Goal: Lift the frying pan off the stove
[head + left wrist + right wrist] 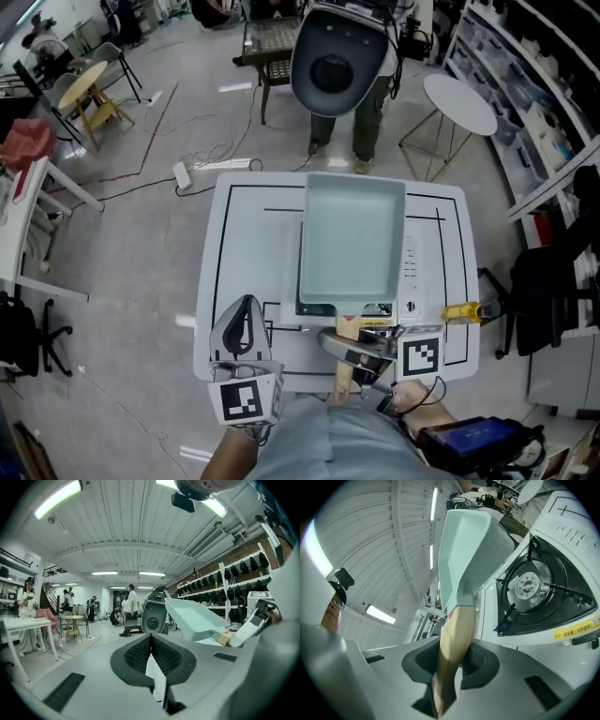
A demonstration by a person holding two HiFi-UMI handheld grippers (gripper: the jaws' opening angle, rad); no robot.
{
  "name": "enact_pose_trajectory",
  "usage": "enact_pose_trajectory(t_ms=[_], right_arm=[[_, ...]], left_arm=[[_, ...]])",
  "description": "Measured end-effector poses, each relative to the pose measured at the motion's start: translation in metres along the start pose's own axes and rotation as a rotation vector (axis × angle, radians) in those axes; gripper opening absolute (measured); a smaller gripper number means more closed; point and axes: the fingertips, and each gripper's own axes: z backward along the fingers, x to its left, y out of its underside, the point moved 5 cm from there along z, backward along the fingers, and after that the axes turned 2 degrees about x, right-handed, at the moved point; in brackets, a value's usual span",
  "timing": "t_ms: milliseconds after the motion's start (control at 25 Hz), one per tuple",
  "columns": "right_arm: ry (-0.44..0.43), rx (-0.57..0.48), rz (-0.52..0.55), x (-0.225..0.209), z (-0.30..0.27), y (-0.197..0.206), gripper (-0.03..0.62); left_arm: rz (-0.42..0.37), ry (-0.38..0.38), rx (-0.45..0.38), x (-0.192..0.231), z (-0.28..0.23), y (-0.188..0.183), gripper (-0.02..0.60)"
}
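Note:
A pale teal rectangular frying pan with a wooden handle is over the white portable gas stove on the white table. My right gripper is shut on the handle near the table's front edge. In the right gripper view the pan is raised and tilted, with the handle between the pads of my right gripper and the burner bare below it. My left gripper hovers at the table's front left, its jaws shut on nothing. In the left gripper view, my left gripper has the pan to its right.
A yellow object lies right of the stove. A person stands just beyond the table's far edge. A round white side table and shelving are at the right. Cables and a power strip lie on the floor at the left.

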Motion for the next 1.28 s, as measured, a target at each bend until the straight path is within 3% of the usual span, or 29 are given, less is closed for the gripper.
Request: enact_pose_trajectory(t_ms=[680,1280], right_arm=[[0.042,-0.083,0.029,0.013,0.036,0.022,0.109],[0.056,-0.102,0.02,0.005,0.046,0.032,0.109]], left_arm=[[-0.011,0.104,-0.033,-0.03,0.019,-0.004,0.018],[-0.019,0.107,-0.035,-0.035,0.023,-0.001,0.018]])
